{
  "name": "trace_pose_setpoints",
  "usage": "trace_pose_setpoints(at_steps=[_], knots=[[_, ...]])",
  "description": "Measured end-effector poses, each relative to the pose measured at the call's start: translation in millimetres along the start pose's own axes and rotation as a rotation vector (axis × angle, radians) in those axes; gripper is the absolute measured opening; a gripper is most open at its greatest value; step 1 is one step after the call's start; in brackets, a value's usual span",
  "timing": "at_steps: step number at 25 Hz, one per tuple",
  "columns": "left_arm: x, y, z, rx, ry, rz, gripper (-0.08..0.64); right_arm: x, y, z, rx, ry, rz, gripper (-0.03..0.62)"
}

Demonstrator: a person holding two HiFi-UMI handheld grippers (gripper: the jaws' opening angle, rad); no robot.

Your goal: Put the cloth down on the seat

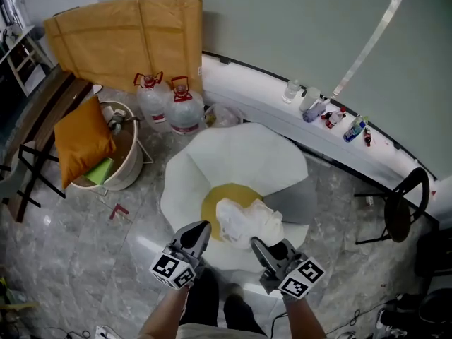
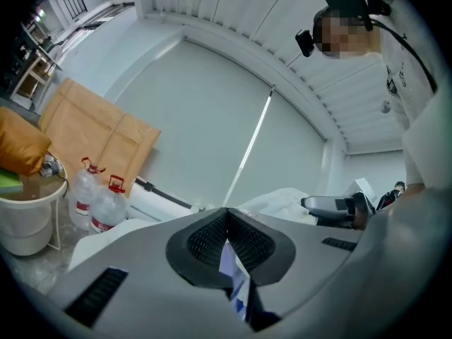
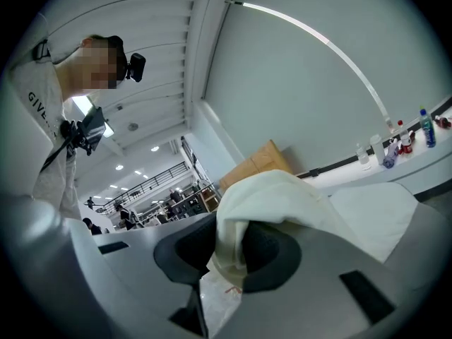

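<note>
Head view: the white cloth (image 1: 247, 221) is bunched over the yellow middle of the seat (image 1: 240, 154), pinched between the pads of the right gripper (image 1: 257, 244) at the seat's near edge. The left gripper (image 1: 204, 227) is at that same edge, just left of the cloth, with its fingers pressed together. 2 water bottles (image 1: 169, 106) stand behind the seat.

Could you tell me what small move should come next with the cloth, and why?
I would probably lower the right gripper and left gripper a little, then open: the cloth hangs over the seat's yellow centre, pinched in the right fingers, seemingly not yet laid down.
</note>
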State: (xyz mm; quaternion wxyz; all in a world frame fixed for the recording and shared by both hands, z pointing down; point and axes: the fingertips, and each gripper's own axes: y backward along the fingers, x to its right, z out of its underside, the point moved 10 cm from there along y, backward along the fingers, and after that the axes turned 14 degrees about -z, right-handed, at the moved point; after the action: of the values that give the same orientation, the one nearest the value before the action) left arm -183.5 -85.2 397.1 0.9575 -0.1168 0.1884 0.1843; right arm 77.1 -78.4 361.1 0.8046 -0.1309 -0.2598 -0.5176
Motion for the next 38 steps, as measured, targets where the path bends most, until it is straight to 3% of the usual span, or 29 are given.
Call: trace_pose_setpoints(at_steps=[9,23,32,38], knots=[[-46.3,-48.8,22.5,-0.034,0.021,0.017,0.014,60.8,-32.2,27.3,0.001,-0.035,0.061,0.095],[-86.0,-96.3,95.4,-0.105,0.083,0.033,0.014,135.9,-50.0,96.4,-0.014,-0.103,0.142,0.095],[-112.7,-121.5,151.4,-0.139,0.079,0.042,0.014,189.7,-51.8,158.3,-0.019,-0.145,0.163,0.095],[-134.1,-134.5,213.3,-0.120,0.082,0.022,0.014,235.2,-47.6,211.3,-0.050,-0.138,0.146,0.095]])
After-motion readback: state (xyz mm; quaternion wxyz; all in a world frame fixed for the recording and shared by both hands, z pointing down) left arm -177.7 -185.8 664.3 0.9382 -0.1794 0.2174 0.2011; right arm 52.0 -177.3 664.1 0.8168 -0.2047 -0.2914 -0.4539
